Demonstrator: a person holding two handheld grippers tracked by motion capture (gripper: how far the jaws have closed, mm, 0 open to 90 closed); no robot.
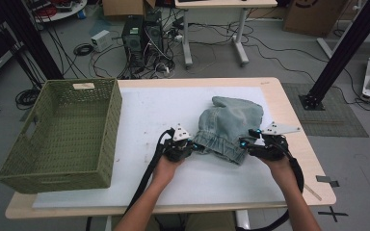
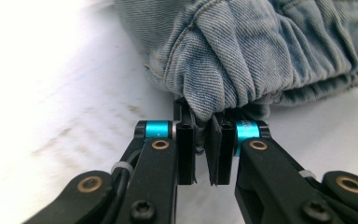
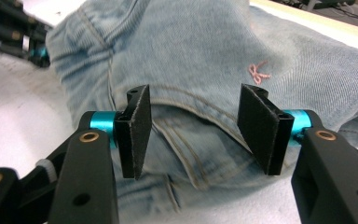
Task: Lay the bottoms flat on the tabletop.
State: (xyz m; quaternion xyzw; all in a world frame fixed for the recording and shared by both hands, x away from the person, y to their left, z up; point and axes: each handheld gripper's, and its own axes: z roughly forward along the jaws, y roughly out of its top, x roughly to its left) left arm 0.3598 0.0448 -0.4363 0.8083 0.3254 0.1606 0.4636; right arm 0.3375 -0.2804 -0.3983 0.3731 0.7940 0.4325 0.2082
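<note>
A crumpled light-blue denim garment (image 1: 229, 122) lies on the white mat, right of the table's middle. My left gripper (image 1: 189, 144) sits at its near left corner. In the left gripper view the gripper (image 2: 204, 126) is shut, with a fold of the gathered denim edge (image 2: 261, 46) pinched between its pads. My right gripper (image 1: 246, 143) is at the garment's near right side. In the right gripper view its jaws (image 3: 195, 100) stand open on either side of a stitched seam of the denim (image 3: 191, 56), and the pads do not press on it.
A green woven basket (image 1: 67, 130) stands on the table's left end. The white mat (image 1: 149, 110) is bare between basket and garment. A small pink bow (image 3: 257, 71) is stitched on the denim. The left gripper (image 3: 9, 32) appears far off in the right gripper view.
</note>
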